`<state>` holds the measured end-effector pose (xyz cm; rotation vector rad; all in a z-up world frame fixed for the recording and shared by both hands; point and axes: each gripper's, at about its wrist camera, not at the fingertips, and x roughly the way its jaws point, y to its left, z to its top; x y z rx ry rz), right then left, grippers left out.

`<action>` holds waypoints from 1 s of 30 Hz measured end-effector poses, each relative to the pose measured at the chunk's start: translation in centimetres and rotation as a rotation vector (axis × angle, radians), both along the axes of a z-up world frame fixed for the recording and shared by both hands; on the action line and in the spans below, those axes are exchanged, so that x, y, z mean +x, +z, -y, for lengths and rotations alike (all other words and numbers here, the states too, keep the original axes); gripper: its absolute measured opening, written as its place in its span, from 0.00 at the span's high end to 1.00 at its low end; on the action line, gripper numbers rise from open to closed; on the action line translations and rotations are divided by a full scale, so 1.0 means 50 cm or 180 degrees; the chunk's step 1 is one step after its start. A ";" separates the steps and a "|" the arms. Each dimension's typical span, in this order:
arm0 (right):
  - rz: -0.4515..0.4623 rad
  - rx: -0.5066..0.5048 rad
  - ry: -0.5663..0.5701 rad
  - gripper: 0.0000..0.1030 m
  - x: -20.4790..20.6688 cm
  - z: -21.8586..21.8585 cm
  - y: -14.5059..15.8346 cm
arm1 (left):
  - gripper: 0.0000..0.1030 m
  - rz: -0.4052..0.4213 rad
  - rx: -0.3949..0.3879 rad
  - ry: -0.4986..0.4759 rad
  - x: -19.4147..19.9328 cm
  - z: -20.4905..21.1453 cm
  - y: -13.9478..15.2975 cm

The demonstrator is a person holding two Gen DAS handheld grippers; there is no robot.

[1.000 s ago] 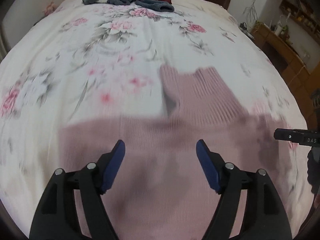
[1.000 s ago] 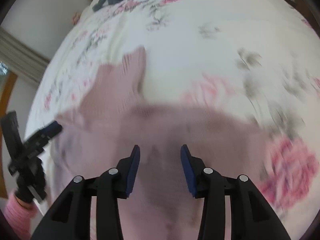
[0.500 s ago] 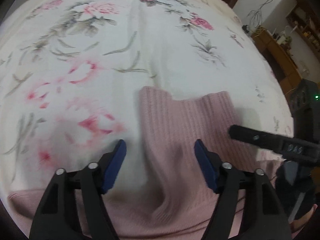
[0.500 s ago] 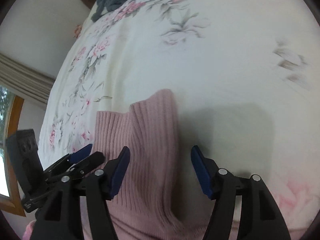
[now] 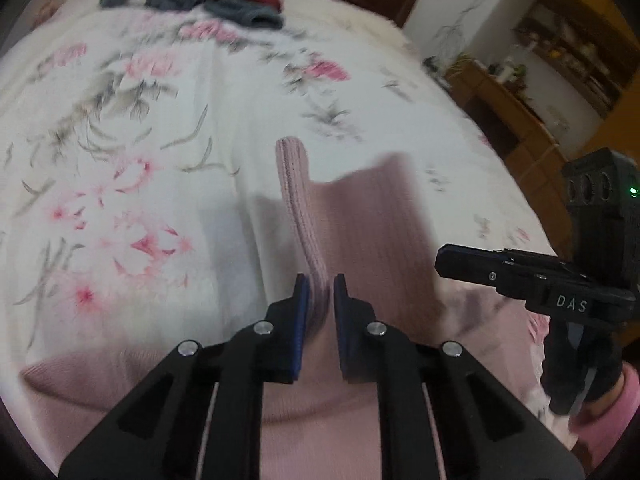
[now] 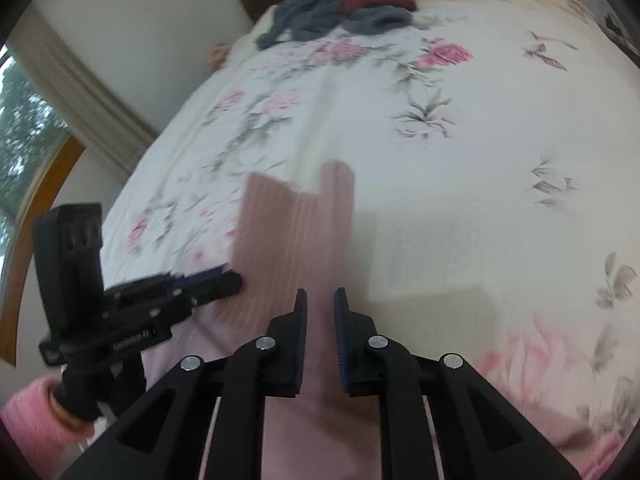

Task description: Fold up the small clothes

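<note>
Dusty-pink ribbed knit garment (image 5: 360,224) on floral bed (image 5: 140,128), long axis running away from both: left hand-held gripper (image 5: 319,292) and right hand-held gripper (image 6: 320,306) each pinch its near edge, side by side.

Pink garment (image 5: 352,216) is ribbed matt knit, bedspread (image 5: 168,128) matt floral cloth, left gripper (image 5: 320,296) matt black plastic, blue pads, metal pins.
</note>
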<state>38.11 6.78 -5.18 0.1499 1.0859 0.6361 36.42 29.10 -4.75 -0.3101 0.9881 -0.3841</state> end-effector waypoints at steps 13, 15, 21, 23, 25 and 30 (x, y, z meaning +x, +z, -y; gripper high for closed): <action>-0.0078 -0.0174 0.0234 0.84 -0.141 0.031 0.009 | 0.69 -0.0172 -0.0028 0.0053 -0.149 -0.057 -0.030; -0.0220 0.0020 0.0054 0.73 -0.090 0.037 0.001 | 0.50 -0.0112 -0.0060 0.0213 -0.121 -0.072 -0.020; -0.0468 -0.0056 -0.0315 0.42 0.074 0.015 -0.050 | 0.33 -0.0058 0.0167 0.0261 0.022 -0.033 -0.016; -0.0569 -0.0085 -0.0389 0.40 0.121 0.003 -0.079 | 0.32 -0.0176 0.0111 0.0252 0.070 -0.016 -0.037; -0.0709 -0.0060 -0.0484 0.39 0.160 -0.007 -0.117 | 0.36 -0.0334 0.0125 0.0276 0.106 -0.003 -0.062; -0.0713 -0.0069 -0.0341 0.82 0.176 -0.048 -0.154 | 0.86 -0.0492 0.0031 0.0225 0.126 0.005 -0.104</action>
